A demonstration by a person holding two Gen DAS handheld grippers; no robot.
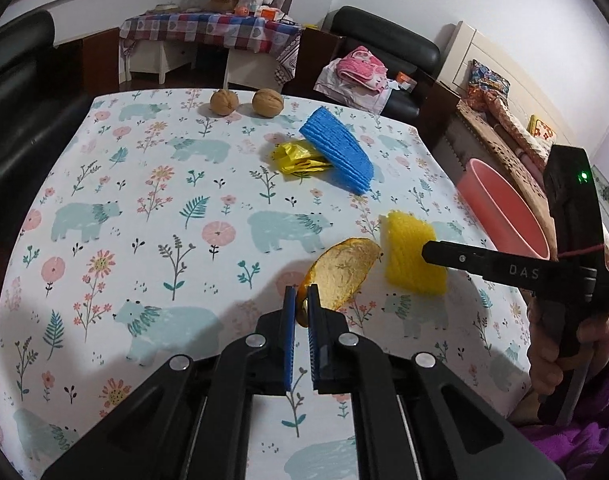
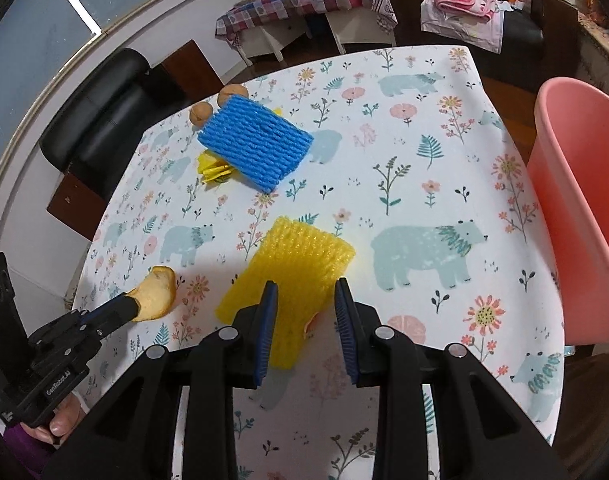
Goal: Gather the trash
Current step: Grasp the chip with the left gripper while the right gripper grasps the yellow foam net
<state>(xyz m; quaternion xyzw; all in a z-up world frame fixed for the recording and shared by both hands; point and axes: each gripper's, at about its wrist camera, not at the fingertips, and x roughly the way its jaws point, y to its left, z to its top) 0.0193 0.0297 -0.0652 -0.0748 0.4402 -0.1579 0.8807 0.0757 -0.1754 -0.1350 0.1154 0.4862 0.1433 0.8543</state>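
Observation:
My left gripper [image 1: 301, 300] is shut on an orange peel [image 1: 342, 276] and holds it just above the tablecloth; the peel also shows in the right wrist view [image 2: 156, 294]. My right gripper [image 2: 306, 296] is open, its jaws on either side of a yellow foam net [image 2: 294, 276], which also shows in the left wrist view [image 1: 414, 258]. A small piece of peel [image 2: 310, 326] lies by the net. A blue foam net [image 1: 338, 154] leans over a yellow wrapper [image 1: 298, 156]. Two walnuts [image 1: 224, 102] sit at the far edge.
A pink bin [image 2: 576, 216] stands off the table's right side, also seen in the left wrist view [image 1: 504, 210]. The table has a bear-and-flower cloth [image 1: 144, 200]. Black chairs [image 2: 96, 120] stand around it. A checked side table [image 1: 208, 28] is behind.

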